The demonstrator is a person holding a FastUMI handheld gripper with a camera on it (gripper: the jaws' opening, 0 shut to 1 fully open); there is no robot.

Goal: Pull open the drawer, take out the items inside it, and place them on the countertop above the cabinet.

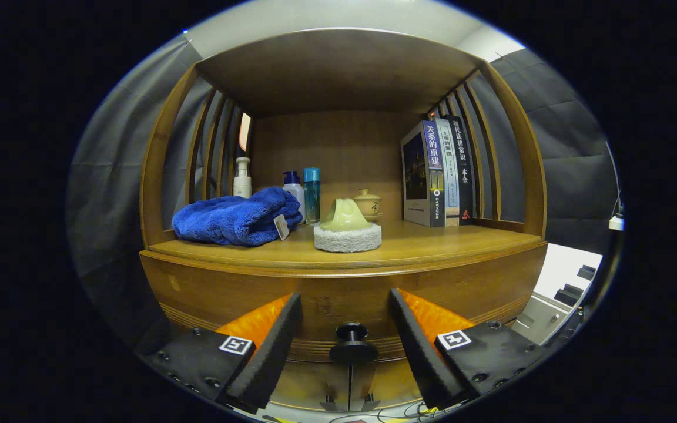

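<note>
Drawer (344,305) front sits closed beneath the bench (432,244) of the wooden cabinet, its curved face flush with the cabinet body. Black knob (351,343) on the drawer front lies between the two jaws, roughly centred in the gap, apart from both pads. Gripper (345,320) jaws stand spread wide, released, holding nothing; the black pads (277,346) angle inward toward the knob, with orange backing visible behind each.

On the bench: a blue towel (235,217), folded and bunched, at the left side, a small tag hanging off its near edge. Just right of it, near the middle, a round white scrub pad with a pale yellow-green handle (347,229). Behind the towel, a white pump bottle (242,177), then a white bottle with a blue cap (293,187) and a teal bottle (311,194) beside it. A small lidded ceramic cup (368,204) stands behind the scrub pad. Three books (441,173) stand upright at the right, against the slatted side.

Drawer contents cannot be seen with the front closed.
</note>
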